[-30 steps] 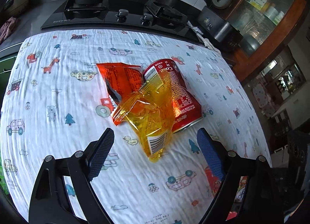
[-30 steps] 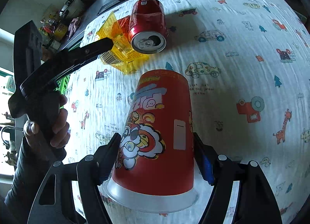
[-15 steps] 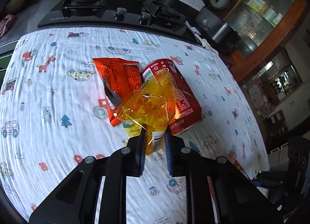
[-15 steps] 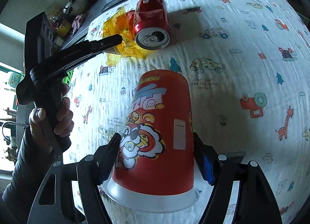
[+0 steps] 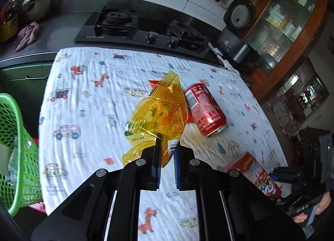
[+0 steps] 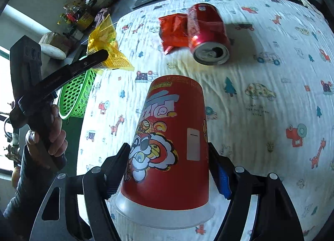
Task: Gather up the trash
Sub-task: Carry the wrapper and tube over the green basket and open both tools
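Left wrist: left claw [image 5: 167, 153] pinches yellow wrapper [image 5: 160, 111]; green basket [image 5: 18, 147] contents unclear. Right claw [image 6: 169, 170] clamps red cup [image 6: 169, 143].

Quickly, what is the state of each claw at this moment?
Left claw: closed on the yellow wrapper, lifted off the cloth.
Right claw: fingers on both sides of the red cup; firm grip cannot be told.

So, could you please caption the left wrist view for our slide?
Left hand-held gripper lifts yellow wrapper above the red can.
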